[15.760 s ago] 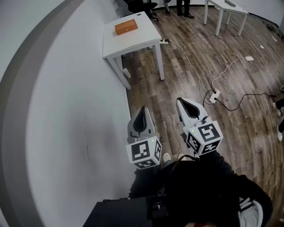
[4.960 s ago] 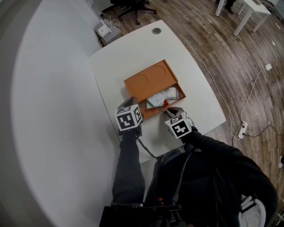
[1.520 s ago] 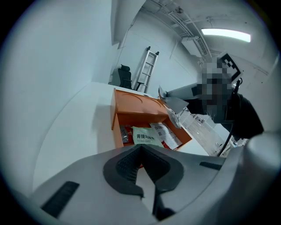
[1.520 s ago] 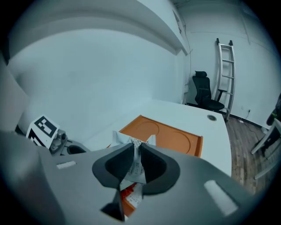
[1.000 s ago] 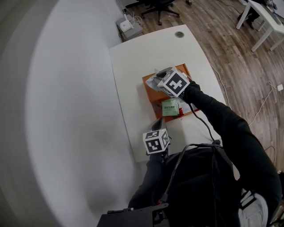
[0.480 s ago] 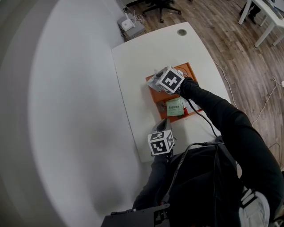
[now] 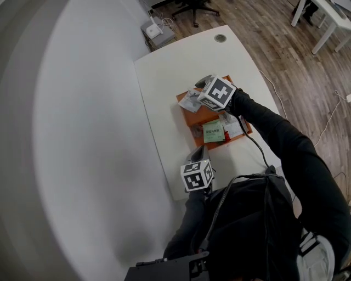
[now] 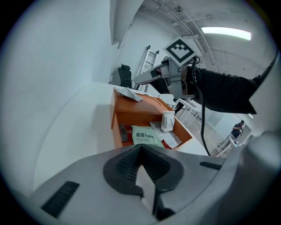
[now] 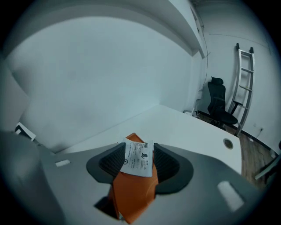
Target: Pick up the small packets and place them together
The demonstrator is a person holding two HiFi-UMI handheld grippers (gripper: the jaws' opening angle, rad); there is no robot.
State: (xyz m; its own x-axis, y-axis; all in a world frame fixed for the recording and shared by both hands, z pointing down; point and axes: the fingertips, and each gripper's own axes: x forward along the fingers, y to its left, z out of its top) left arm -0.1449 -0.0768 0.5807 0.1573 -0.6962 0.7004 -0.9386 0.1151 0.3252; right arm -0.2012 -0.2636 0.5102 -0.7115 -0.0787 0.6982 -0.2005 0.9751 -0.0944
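Note:
An orange box (image 7: 198, 114) stands on the white table (image 7: 164, 71), its closed half on the far side. My right gripper (image 7: 201, 84) hovers over that half's far corner. Its jaws have just been opening, and a white printed packet (image 9: 139, 163) lies loose between them on the orange top. The right gripper (image 9: 137, 154) is open. The same packet (image 7: 190, 100) shows in the head view. The box's open half holds a green packet (image 7: 212, 131), papers and a red item (image 8: 124, 133). My left gripper (image 8: 140, 149) rests shut and empty near the box's near end.
A small white upright pouch (image 8: 167, 121) stands in the open half. The table has a round cable hole (image 7: 220, 38) at its far end. An office chair (image 7: 189, 8) and a white device (image 7: 155, 28) sit on the floor beyond. The wall runs along the left.
The right gripper has shifted slightly over the box's far corner, and the white packet now lies on the orange top beside it. The left gripper has stayed put.

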